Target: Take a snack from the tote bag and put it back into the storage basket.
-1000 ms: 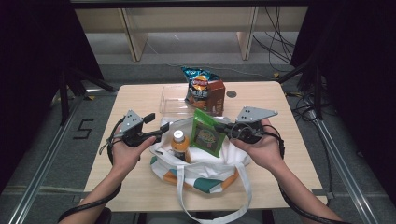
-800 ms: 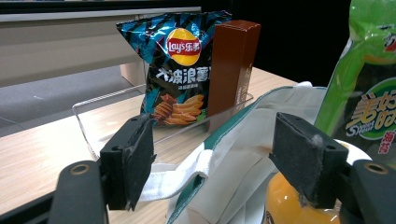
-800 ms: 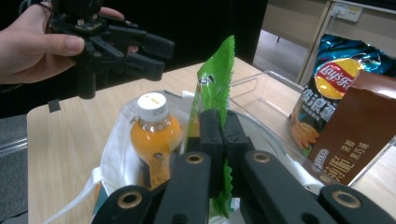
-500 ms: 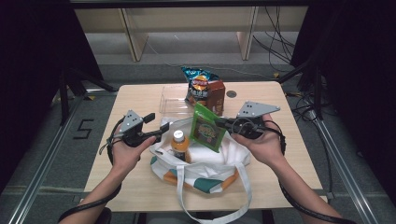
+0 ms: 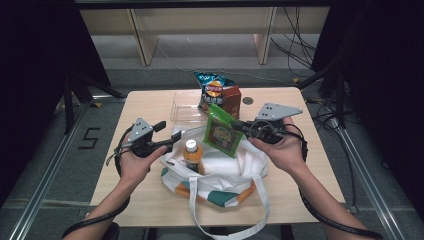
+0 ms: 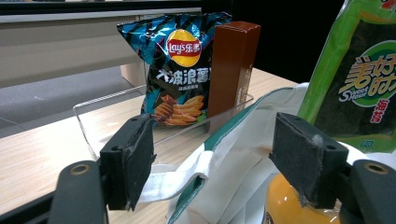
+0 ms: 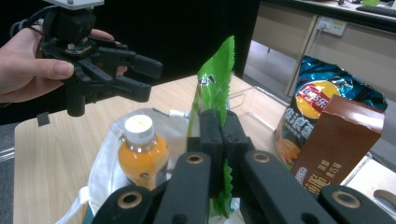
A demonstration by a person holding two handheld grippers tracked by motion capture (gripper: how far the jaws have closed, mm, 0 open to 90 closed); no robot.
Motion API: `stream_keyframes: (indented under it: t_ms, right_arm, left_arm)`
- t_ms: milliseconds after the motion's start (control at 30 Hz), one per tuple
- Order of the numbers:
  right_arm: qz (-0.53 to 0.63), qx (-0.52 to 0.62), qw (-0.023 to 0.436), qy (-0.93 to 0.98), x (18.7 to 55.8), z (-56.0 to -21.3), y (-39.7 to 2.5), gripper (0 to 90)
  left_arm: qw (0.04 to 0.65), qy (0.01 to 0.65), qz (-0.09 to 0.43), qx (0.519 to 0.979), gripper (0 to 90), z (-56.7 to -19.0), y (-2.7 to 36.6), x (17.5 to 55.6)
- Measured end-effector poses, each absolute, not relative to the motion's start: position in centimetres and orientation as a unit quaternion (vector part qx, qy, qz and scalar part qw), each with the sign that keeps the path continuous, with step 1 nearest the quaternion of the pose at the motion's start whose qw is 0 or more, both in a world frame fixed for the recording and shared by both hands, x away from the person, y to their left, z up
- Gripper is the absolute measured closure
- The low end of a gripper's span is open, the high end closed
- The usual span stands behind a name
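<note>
Above the open white canvas tote bag with green trim point(image 5: 215, 172), my right gripper point(image 5: 239, 127) is clamped on the flat green seaweed snack packet point(image 5: 221, 132), clear of the bag mouth. I judge unpacking is midway: the orange juice bottle with white cap point(image 5: 192, 155) is inside. Left gripper point(image 5: 170, 136) hangs jaws apart at the bag rim. Clear plastic tray point(image 5: 184, 106) holds the blue chip bag point(image 5: 214, 90) and brown carton point(image 5: 231, 98), crowding its right end.

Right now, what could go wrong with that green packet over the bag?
1. The right tongs pinch the green packet only at its thin edge, so it might slip or twist.
2. The orange bottle stands upright in the white bag; the packet could bump it going in.
3. The left tongs are open beside the bag's rim, so the soft opening may sag shut.
</note>
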State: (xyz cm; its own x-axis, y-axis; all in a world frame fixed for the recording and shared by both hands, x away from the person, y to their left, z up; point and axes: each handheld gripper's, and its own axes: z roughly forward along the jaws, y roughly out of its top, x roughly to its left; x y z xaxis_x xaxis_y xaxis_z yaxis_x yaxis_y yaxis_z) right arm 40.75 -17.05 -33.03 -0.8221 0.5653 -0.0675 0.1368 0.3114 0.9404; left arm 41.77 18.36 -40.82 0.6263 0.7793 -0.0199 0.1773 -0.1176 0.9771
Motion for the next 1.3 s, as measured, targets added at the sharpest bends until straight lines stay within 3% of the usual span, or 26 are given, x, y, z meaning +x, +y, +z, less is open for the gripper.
stream_keyframes:
  t_ms: [167, 233, 1300]
  right_arm:
    - [0.540, 0.226, 0.178, 0.791, 40.9, -32.8, -17.1, 90.0]
    - [0.543, 0.224, 0.198, 0.784, 41.1, -32.7, -17.2, 90.0]
    - [0.555, 0.224, 0.208, 0.773, 42.0, -31.1, -17.0, 90.0]
  left_arm:
    - [0.569, 0.343, 0.264, 0.699, 28.9, -40.9, 18.4, 41.8]
    - [0.569, 0.343, 0.263, 0.699, 28.9, -40.8, 18.3, 41.8]
    - [0.570, 0.341, 0.264, 0.700, 28.9, -40.8, 18.4, 41.8]
